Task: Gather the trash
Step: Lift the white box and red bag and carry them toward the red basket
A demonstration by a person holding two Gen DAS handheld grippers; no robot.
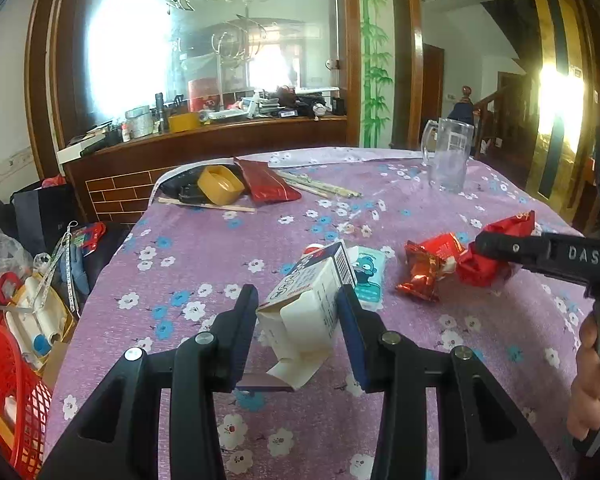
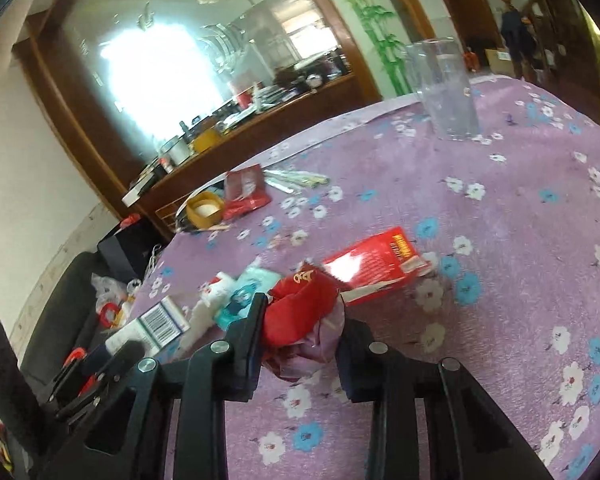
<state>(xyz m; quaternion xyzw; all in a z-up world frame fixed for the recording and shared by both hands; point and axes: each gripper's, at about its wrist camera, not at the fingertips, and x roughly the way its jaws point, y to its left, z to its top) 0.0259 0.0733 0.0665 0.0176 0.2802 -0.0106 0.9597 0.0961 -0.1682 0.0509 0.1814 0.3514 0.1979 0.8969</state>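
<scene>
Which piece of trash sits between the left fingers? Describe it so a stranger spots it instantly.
On the purple flowered tablecloth, look at the near edge, between the left gripper. There sits a white carton with a torn-open end and a barcode, unlike the teal tissue pack and shiny red wrappers beside it.

On the table (image 1: 204,248), a carton (image 1: 312,300) lay near the middle, between the jaws of the left gripper (image 1: 298,330). A small packet (image 1: 370,276) lay just behind it, touching. To the right lay a wrapper (image 1: 428,266), and right of that a crumpled wrapper (image 1: 496,256) sat between the jaws of the right gripper (image 2: 300,334). A glass mug (image 1: 448,154) stood far right. A bowl (image 1: 220,184) and pouch (image 1: 266,180) lay far left, and a basket (image 1: 8,396) sat below the table's near-left edge.
</scene>
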